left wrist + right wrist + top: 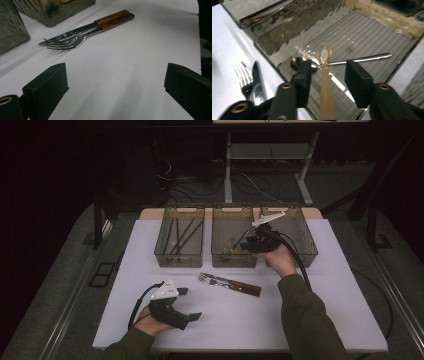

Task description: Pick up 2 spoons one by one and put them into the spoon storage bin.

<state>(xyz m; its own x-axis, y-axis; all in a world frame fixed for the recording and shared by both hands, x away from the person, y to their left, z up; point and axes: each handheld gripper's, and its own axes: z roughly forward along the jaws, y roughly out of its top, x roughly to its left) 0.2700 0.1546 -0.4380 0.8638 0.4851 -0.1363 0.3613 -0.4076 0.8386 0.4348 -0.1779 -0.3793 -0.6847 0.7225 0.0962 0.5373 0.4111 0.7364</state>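
Over the middle bin (233, 257) your right gripper (326, 71) hangs with its jaws apart, and an amber plastic spoon (325, 75) sits in the gap between them; I cannot tell whether either jaw touches it, so it looks just let go rather than gripped. Beneath it a metal spoon (342, 61) lies on the ribbed floor of that bin. Judging from this, you are sorting cutlery into the bins and the spoon drop is the step in hand. The left bin (180, 255) holds dark sticks, perhaps chopsticks. Out on the white table (240, 315), near the bins, a fork (68, 43) and a knife (75, 32) with wooden handles lie side by side, touching. Your left gripper (115, 87) rests low on the table, jaws wide apart, aimed at that pair but well short of them. Next, lift your right gripper clear of the bin, then take the fork or the knife alone; since they touch, come down on one handle so the other stays behind.
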